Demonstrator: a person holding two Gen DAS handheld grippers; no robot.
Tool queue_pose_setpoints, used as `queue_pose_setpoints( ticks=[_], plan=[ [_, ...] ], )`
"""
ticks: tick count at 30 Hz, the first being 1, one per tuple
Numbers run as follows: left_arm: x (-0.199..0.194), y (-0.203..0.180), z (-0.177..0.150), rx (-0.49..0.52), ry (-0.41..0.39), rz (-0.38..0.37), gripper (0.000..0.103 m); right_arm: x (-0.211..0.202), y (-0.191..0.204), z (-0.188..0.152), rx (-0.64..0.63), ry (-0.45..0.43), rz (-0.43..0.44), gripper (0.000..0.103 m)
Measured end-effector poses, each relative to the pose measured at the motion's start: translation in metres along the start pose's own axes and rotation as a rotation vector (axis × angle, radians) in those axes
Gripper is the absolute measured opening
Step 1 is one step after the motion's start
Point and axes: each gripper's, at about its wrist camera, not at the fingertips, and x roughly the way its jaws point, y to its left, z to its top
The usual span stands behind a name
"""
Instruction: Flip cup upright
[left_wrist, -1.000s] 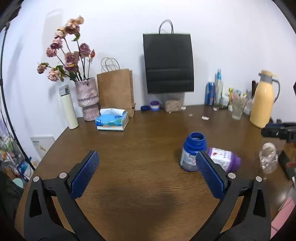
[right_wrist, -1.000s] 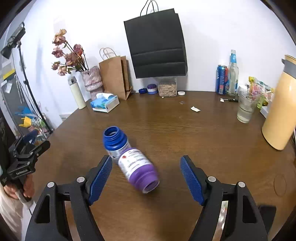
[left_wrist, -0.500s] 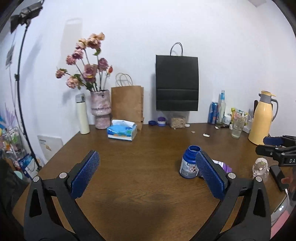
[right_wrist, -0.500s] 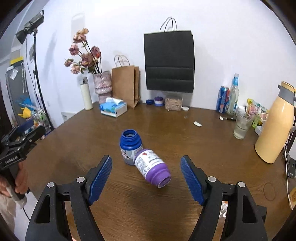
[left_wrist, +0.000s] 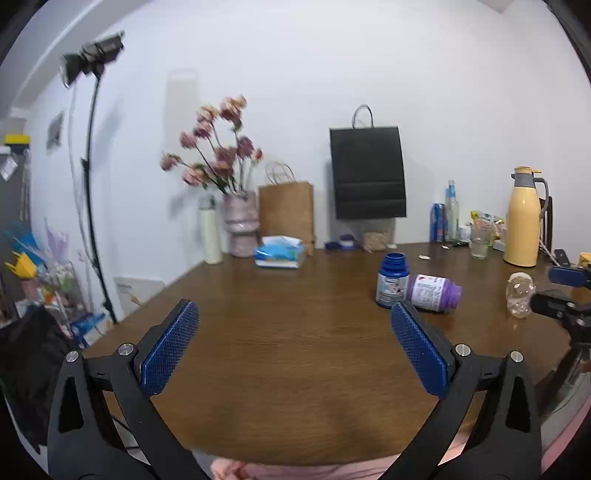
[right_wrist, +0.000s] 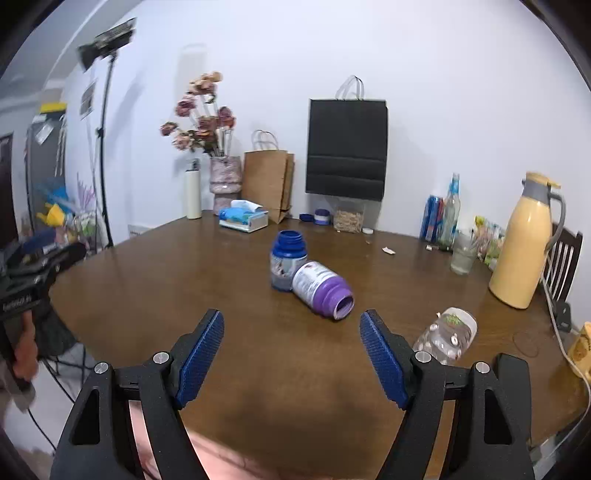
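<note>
A: Grippers first. Right gripper (right_wrist: 291, 345) has its jaws spread wide with nothing between them; left gripper (left_wrist: 293, 341) the same, wide and bare. Both hang over the near edge of the table (right_wrist: 229, 325).

B: Cup location?

A: Purple cup (right_wrist: 322, 289) lies on its side, mouth toward the right gripper, base touching the blue jar (right_wrist: 288, 260), which stands upright just behind it.

B: How to flip it well?

A: My judgement: come in across the purple body, clear of the label end that leans on the blue jar, close firmly, lift a little, then turn the mouth up. Nudging the blue jar is the risk. A clear bottle (right_wrist: 447, 334) lies on its side just right of the purple cup; keep wide of it.

B: Surface, room?

A: Dark wood, glossy, probably slick. Behind the blue jar: tissue box (right_wrist: 243, 218), vase of flowers (right_wrist: 224, 181), black bag (right_wrist: 347, 147) on a white wall. Yellow jug (right_wrist: 524, 243) far right of it.
</note>
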Motion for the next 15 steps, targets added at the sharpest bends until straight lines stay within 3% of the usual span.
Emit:
queue_pose_setpoints(
  ticks=[5,10,15],
  plan=[
    [-0.026,0.010,-0.014,-0.063,-0.047,-0.014,0.103,-0.028,0.012,-0.033,0.094,-0.049,0.052,0.081],
    [-0.062,0.010,-0.042,-0.013,-0.028,0.030,0.103,-0.056,0.022,-0.063,0.187,-0.082,0.038,0.081],
    [-0.106,0.004,-0.066,0.023,-0.051,-0.016,0.103,-0.090,0.041,-0.082,0.156,-0.144,0.032,0.081]
  ],
)
